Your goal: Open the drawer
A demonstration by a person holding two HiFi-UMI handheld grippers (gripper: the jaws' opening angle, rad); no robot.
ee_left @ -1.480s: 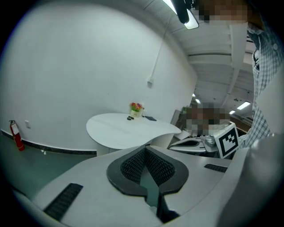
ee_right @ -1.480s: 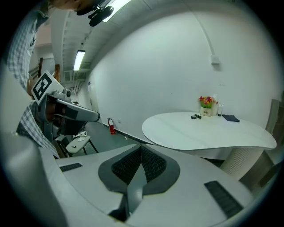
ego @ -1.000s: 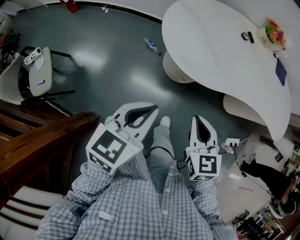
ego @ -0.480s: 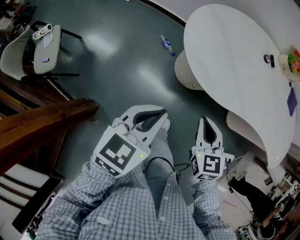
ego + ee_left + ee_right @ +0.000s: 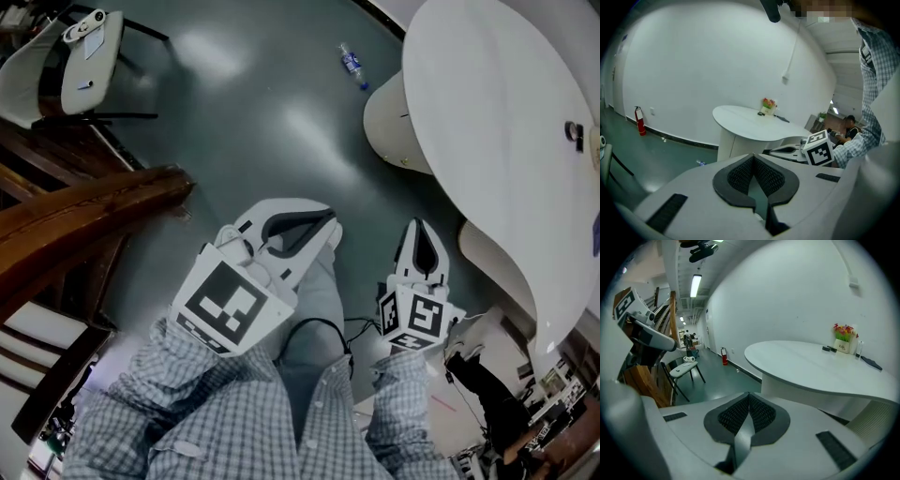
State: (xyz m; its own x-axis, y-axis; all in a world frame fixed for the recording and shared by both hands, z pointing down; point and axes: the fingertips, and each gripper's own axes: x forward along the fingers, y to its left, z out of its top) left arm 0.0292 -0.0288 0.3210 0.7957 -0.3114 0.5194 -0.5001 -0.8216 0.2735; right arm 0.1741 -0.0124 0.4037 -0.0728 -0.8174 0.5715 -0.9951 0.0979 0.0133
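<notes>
1. my left tongs (image 5: 323,220) are closed on nothing, tips toward 1 o'clock; my right tongs (image 5: 419,228) are the same, tips toward 12.
2. i can't tell where the drawer is; wood furniture (image 5: 84,220) lies at 9 o'clock.
3. the bottle (image 5: 352,64) label is too small to read.

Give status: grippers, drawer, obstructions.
Left gripper jaws together, empty. Right gripper same. No drawer in view. Wooden furniture left, white table right.
</notes>
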